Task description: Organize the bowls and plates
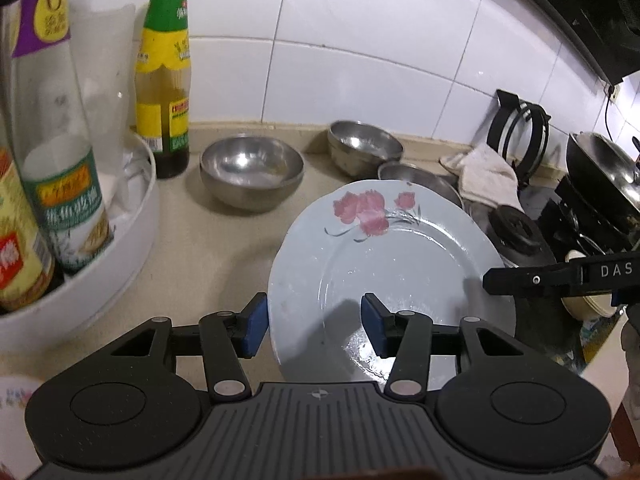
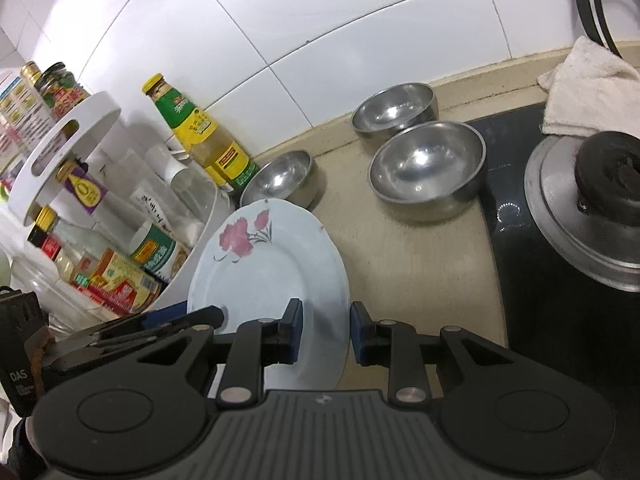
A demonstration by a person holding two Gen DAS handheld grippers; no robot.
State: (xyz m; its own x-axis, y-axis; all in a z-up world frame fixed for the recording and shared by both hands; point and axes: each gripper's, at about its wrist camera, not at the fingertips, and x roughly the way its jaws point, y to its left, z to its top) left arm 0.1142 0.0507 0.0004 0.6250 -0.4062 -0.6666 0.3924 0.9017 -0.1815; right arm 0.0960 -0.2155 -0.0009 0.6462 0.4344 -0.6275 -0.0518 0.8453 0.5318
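With the white condiment rack at far left, the flowered plate sits mid-worktop, three steel bowls behind it. Left gripper spread, straddling the plate's left rim, no pinch yet. Right gripper spread too, astride the plate's right rim. Risks, my guess: glossy rim slips out of a shallow pinch, or the plate gets shoved into the rack. Plate's near edge is hidden behind gripper bodies; can't tell whether it's lifted or flat.
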